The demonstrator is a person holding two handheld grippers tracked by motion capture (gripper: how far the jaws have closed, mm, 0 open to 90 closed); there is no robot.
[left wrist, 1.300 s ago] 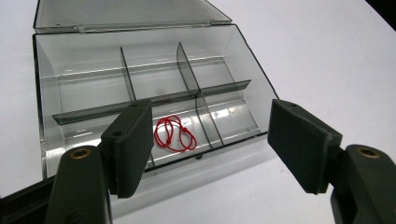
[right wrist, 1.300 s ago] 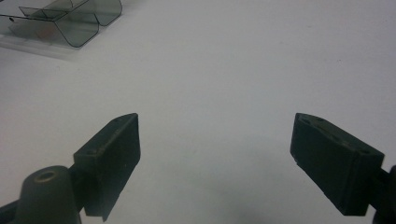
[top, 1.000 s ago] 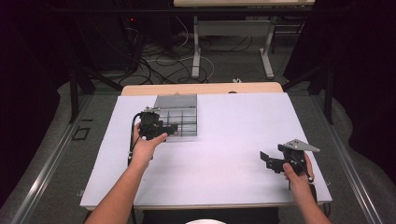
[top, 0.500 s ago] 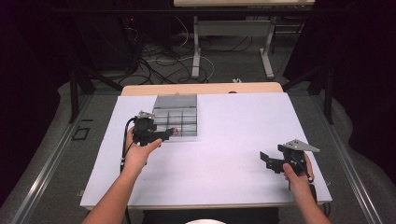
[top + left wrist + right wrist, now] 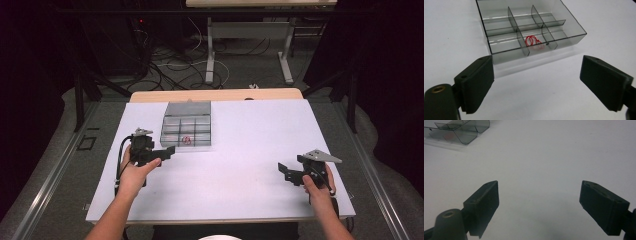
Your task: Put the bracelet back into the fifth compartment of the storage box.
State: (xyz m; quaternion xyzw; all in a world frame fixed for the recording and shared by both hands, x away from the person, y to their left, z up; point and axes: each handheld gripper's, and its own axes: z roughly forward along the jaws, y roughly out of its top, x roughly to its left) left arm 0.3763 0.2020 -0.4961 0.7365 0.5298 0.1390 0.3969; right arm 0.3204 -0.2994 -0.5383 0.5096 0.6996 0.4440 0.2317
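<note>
Your counter (image 5: 235, 165) is a white top with a clear compartment box (image 5: 186, 131) toward its far left, lid folded back behind it. Box is a grid of small cells; in the left claw view the red looped item (image 5: 533, 41) sits in the middle cell of the near row, and the other cells look bare.

Your left claw (image 5: 169, 151) hangs just off the near-left corner of the box, apart from it, jaws pointing toward it. Its jaws have just been opening and now stand spread wide, nothing between them, only bare counter and the box's front wall ahead.

Your right claw (image 5: 284, 170) sits well apart at the near right of the counter, spread too, nothing held, bare white surface under it.

Step in hand, as a judgement: the drop into the box looks done, red item is in its cell, left claw is clear of it.

Next move probably calls for either fetching another piece or closing the lid. For the lid, you'd reach over the box to its far edge and avoid nudging the light box sideways.
</note>
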